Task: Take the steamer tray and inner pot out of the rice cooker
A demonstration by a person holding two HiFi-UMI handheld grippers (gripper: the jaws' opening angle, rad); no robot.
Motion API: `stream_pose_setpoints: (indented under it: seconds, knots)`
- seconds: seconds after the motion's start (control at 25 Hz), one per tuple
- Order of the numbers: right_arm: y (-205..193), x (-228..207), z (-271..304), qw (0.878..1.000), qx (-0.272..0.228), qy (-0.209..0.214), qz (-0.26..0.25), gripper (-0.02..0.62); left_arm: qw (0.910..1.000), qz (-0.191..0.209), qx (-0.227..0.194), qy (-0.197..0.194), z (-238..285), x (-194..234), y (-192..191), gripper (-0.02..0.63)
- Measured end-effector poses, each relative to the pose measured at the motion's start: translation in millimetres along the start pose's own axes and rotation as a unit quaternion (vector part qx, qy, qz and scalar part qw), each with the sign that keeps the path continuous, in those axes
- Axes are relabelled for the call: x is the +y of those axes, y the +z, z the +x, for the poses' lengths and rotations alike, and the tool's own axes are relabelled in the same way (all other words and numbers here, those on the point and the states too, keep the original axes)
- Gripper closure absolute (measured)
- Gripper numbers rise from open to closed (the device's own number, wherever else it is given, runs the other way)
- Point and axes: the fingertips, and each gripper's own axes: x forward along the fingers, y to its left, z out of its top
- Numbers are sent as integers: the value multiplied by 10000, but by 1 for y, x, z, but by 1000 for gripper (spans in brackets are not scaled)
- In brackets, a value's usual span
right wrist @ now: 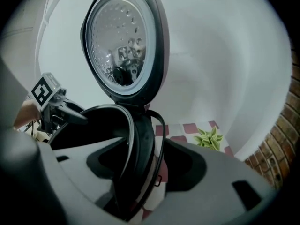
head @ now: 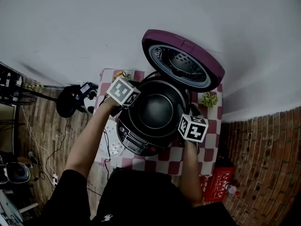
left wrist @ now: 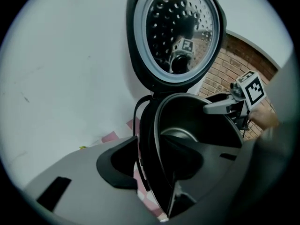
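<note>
Raised lid [head: 184, 60] blocks behind inner pot [head: 157, 109], pot mouth open above, plant [head: 209, 99] at right

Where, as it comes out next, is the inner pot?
The inner pot sits mid head view, inside the open rice cooker, left tool straddling its left rim, right tool its right.

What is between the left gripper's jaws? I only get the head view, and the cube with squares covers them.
Observer: The left gripper straddles the wall of the rice cooker and the rim of the inner pot: one jaw inside the pot, one outside the cooker.
Operator: Is it squeezing?
Observer: No; its view shows a gap beside the outer jaw.
Operator: And the right one?
Observer: The right gripper straddles the opposite rim likewise, and checked cloth shows between its outer jaw and the cooker.
</note>
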Motion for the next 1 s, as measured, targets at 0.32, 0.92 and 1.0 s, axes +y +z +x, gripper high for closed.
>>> stream_pose_setpoints:
  seconds: [0.32,0.92,1.0]
  knots:
    - [12,8,-11,9996,-239,75,-164,381,10000,7,-96,22,-11,-4,5,471]
    - [39,37,-43,9925,-396,1127,-244,551,9979,-309,-337,-460,-62,-31,21,548]
    - [45,38,-50,9924,-538,1054,-345,558,9976,-266,-494,-409,-70,-35,25,545]
